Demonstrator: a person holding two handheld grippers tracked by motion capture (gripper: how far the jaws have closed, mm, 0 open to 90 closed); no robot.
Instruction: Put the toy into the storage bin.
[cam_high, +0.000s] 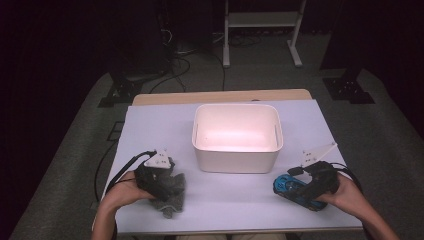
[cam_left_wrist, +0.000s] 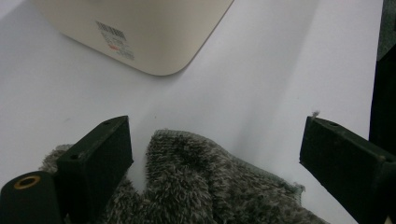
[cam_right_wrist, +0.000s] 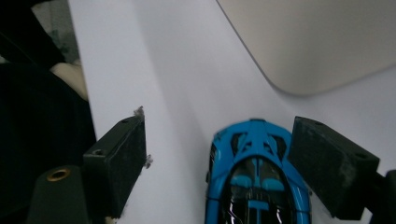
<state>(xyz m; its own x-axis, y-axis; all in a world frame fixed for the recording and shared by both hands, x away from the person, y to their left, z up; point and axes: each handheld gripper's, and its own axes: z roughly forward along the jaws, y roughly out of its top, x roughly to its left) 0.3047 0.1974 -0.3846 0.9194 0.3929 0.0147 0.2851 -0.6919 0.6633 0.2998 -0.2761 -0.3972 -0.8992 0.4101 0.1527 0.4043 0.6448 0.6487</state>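
Note:
A grey fuzzy cloth (cam_high: 172, 196) (cam_left_wrist: 205, 186) lies on the white table near its front left. My left gripper (cam_high: 161, 181) (cam_left_wrist: 215, 154) hangs just over it, open, with the cloth lying between its wide-spread jaws. At the front right lies a blue and black toy car (cam_high: 295, 191) (cam_right_wrist: 257, 182). My right gripper (cam_high: 312, 187) (cam_right_wrist: 217, 163) is open around the car; the car sits close to one jaw, with a gap to the other. A white empty bin (cam_high: 237, 137) stands in the middle of the table, beyond both grippers.
The bin's rounded corner (cam_left_wrist: 159, 51) (cam_right_wrist: 308, 56) is a short way ahead of each gripper. The table's front edge (cam_high: 235, 231) runs just under the person's hands. Stand legs and cables (cam_high: 260, 30) lie on the dark floor behind the table.

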